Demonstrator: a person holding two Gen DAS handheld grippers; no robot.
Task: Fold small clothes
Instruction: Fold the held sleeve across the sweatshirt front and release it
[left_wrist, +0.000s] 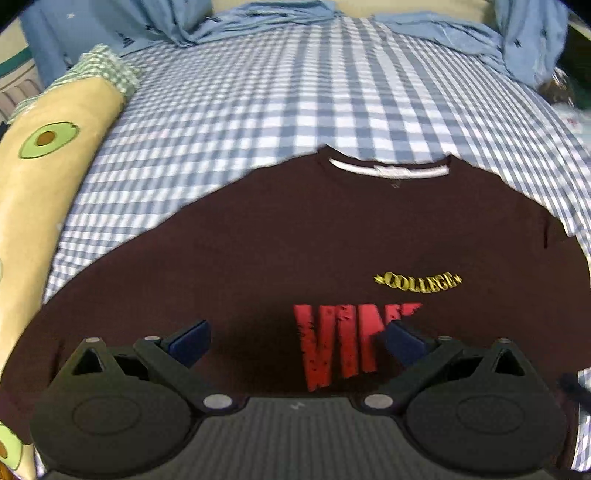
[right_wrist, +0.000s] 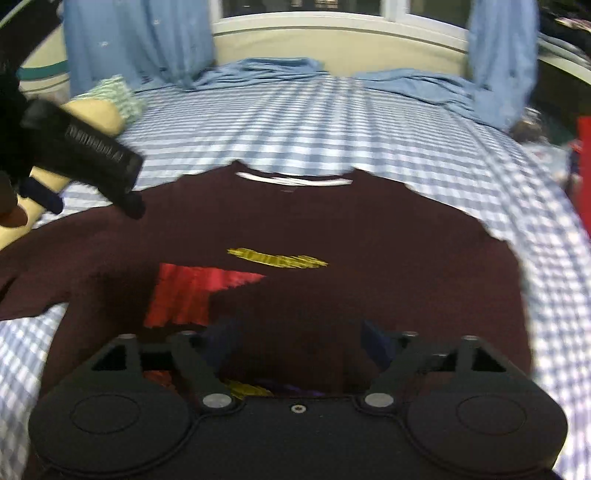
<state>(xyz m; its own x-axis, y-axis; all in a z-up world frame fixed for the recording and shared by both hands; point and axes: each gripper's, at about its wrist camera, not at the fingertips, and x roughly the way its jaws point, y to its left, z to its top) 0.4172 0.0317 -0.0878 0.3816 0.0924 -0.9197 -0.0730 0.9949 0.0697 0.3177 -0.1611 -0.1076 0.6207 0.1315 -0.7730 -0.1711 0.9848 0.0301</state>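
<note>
A long avocado-print pillow (left_wrist: 55, 177) lies at the left edge of the checked bedsheet (left_wrist: 258, 103). The dark red T-shirt (left_wrist: 295, 240) lies spread flat, front up, collar away. The left gripper (left_wrist: 299, 341) and right gripper (right_wrist: 299, 343) hover over it, jaws spread, holding nothing. Folding seems not yet begun; next, each likely needs to pinch an edge.

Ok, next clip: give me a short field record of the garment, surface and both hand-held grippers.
garment: maroon T-shirt, front up, collar far side
print: yellow COLLEGE above red letters
surface: blue-white checked sheet
left hand-held gripper: open above the shirt's lower part
right hand-held gripper: open above the shirt
beside: avocado-print pillow, left edge
</note>
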